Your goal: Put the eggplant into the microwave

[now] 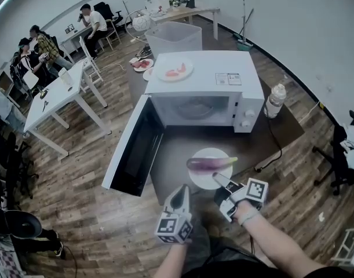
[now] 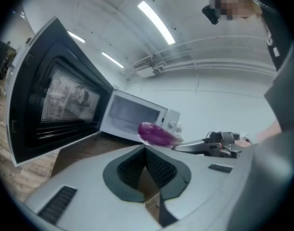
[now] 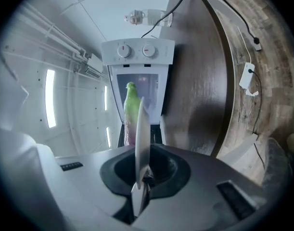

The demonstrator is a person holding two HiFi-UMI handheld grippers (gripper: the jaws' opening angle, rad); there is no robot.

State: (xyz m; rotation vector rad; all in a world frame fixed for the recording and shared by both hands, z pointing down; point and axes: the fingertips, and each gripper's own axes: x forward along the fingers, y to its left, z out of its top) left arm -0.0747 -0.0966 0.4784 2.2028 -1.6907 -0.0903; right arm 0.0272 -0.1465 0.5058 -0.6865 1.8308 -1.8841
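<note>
Pinching the near rim of the plate (image 1: 208,181), our right gripper (image 1: 219,179) has its jaws closed on the thin white edge. The eggplant (image 1: 207,164) lies on that plate just ahead of them. Its long axis runs crosswise to us, green stem to the right, parallel to the open mouth of the microwave (image 1: 194,110) straight beyond. Our left gripper (image 1: 181,191) hovers closed and empty just left of the plate, near the swung-out door (image 1: 133,149). We judge the right hand better placed to carry plate and eggplant forward.
</note>
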